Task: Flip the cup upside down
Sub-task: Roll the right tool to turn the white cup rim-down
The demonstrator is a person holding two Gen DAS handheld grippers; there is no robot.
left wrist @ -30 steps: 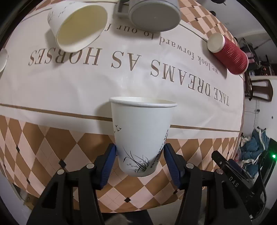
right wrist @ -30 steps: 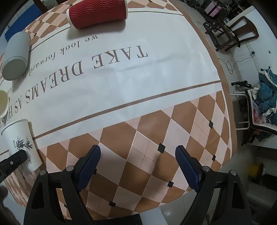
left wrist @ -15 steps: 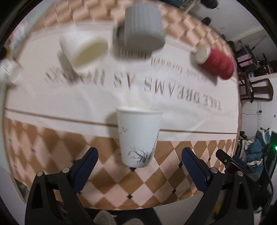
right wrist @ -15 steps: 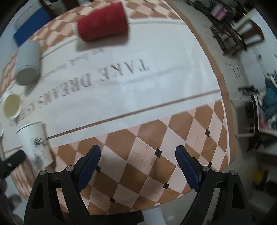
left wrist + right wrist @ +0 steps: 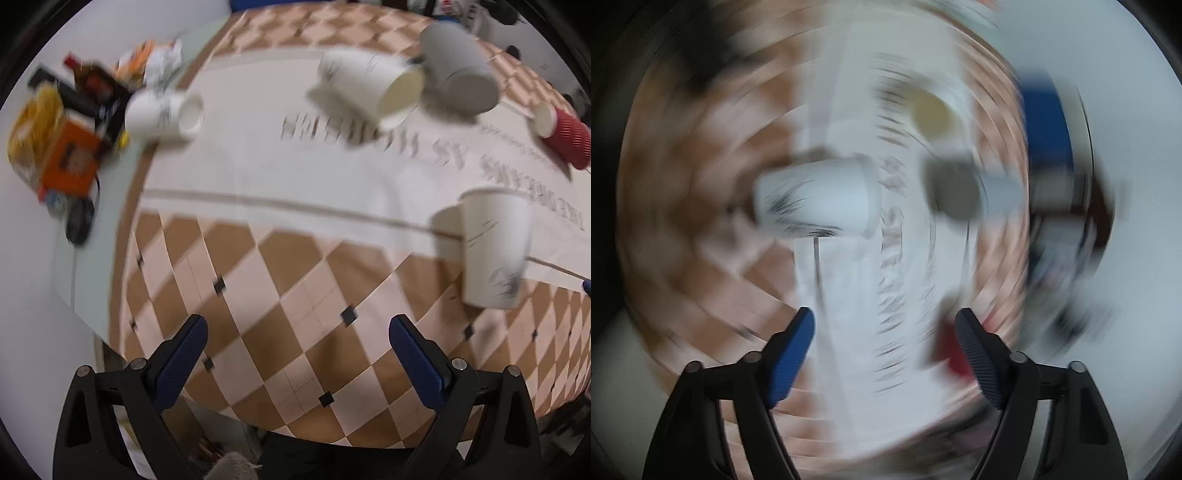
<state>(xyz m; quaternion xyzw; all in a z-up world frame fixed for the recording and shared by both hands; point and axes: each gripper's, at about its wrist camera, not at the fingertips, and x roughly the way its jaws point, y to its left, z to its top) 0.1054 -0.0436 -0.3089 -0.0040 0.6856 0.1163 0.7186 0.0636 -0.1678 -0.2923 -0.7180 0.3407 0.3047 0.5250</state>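
A white paper cup with a grass print (image 5: 493,247) stands upright, mouth up, on the patterned tablecloth (image 5: 295,295), far to the right of my left gripper (image 5: 297,328), which is open and empty over the checkered part. In the right wrist view the picture is heavily blurred by rotation; the same cup (image 5: 816,199) appears on its side in the frame, ahead of my right gripper (image 5: 884,321), which is open and empty.
Other cups lie on the cloth: two white ones (image 5: 369,86) (image 5: 162,114), a grey one (image 5: 458,74) and a red ribbed one (image 5: 565,138). Boxes and clutter (image 5: 62,136) sit off the table's left edge.
My left gripper let go of the cup, opened wide, drew back and swung left. My right gripper has rotated sharply and turned toward the cup.
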